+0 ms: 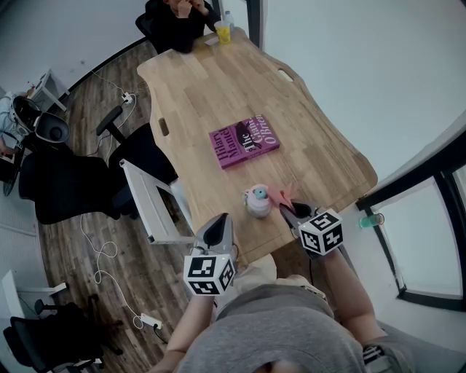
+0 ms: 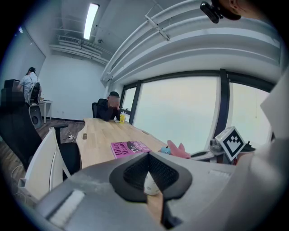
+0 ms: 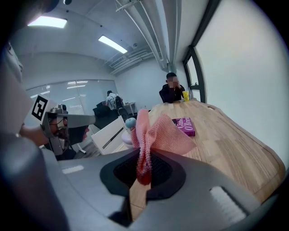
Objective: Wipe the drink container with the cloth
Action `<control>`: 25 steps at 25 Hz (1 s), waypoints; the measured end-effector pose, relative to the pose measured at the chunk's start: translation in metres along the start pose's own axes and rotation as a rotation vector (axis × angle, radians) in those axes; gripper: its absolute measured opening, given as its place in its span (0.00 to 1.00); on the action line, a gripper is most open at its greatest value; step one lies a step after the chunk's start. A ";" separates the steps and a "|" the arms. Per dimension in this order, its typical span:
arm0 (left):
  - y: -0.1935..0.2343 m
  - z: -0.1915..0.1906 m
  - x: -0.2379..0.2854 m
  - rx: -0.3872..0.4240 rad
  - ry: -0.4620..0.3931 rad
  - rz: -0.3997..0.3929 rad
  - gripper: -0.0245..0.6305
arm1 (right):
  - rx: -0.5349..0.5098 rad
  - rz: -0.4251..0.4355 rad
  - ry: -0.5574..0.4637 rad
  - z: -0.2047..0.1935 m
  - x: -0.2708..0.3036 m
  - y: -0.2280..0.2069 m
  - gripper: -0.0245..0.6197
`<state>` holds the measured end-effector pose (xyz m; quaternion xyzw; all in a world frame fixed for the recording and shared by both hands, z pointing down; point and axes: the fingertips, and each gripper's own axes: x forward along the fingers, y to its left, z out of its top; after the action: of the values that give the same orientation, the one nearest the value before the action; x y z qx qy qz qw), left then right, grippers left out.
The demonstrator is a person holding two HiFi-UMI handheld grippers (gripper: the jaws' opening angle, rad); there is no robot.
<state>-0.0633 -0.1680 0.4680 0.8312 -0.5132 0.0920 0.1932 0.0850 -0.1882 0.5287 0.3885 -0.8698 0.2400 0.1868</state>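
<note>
The drink container [image 1: 257,202], a small pale pot with a teal lid, stands upright near the close edge of the wooden bench [image 1: 204,95]. It sits between the two claws and touches neither as far as I can see.

The right gripper [image 1: 286,209] has its claw clamped on a pink mesh cloth [image 1: 285,192]. In the right gripper view the cloth [image 3: 158,133] is pinched at a fold between the pads and fans out loosely above them. It hangs just beside the container's lid [image 3: 130,124], on the window side.

The left gripper [image 1: 220,221] sits at the container's other side, over the bench edge. Its claw is drawn narrow with nothing in it. In the left gripper view, the pads meet at the tip and the container's white body [image 2: 151,184] shows through the slit below them.

Farther up the bench lies a magenta book [image 1: 244,140], flat and well apart from the container. A yellow cup [image 1: 223,31] stands at the far end, in front of a seated person [image 1: 178,18]. A white chair [image 1: 156,204] stands against the bench's left side.
</note>
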 end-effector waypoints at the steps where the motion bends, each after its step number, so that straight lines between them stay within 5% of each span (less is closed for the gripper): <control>1: 0.001 0.000 0.001 0.000 0.000 0.000 0.04 | -0.003 0.002 0.007 -0.002 0.002 0.000 0.08; 25: 0.012 -0.004 0.016 -0.010 0.027 0.006 0.04 | -0.050 0.066 0.184 -0.050 0.037 -0.007 0.08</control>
<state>-0.0669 -0.1842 0.4799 0.8274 -0.5133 0.1014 0.2041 0.0738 -0.1857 0.5899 0.3313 -0.8671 0.2586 0.2674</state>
